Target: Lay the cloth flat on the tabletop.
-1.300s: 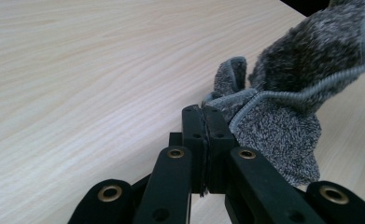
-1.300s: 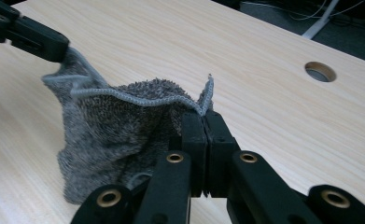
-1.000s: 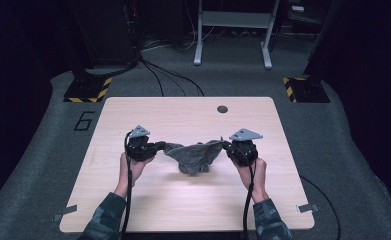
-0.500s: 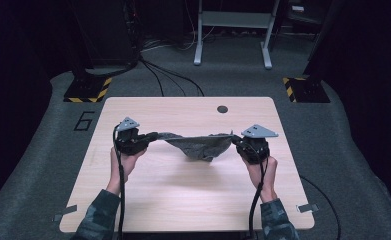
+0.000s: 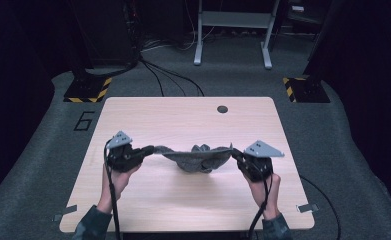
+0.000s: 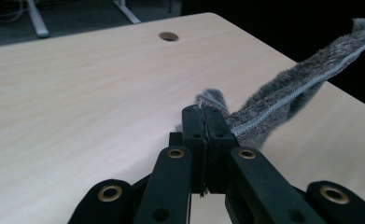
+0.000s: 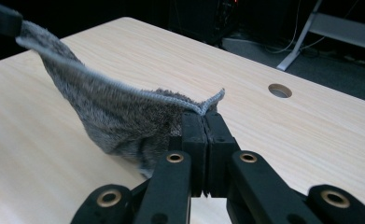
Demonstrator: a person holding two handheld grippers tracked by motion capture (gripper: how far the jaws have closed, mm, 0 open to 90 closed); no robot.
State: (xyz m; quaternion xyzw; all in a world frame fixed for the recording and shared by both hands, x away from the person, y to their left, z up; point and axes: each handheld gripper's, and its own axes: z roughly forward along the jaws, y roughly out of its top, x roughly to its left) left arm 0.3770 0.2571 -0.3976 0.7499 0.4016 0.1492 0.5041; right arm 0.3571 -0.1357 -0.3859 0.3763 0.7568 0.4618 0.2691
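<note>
Clearly a "6" (image 5: 84,120) marks the floor beside the table (image 5: 183,115)

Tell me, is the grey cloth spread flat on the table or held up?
Held up: the grey cloth is stretched between the shut left gripper and right gripper, its middle sagging.

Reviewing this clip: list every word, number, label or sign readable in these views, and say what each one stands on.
"6": a large dark numeral on the grey carpet floor, left of the table in the high view.
Yellow-and-black hazard stripes, with no lettering, on the two black floor bases.
Nothing can be read on the grey towel or on either gripper.
</note>
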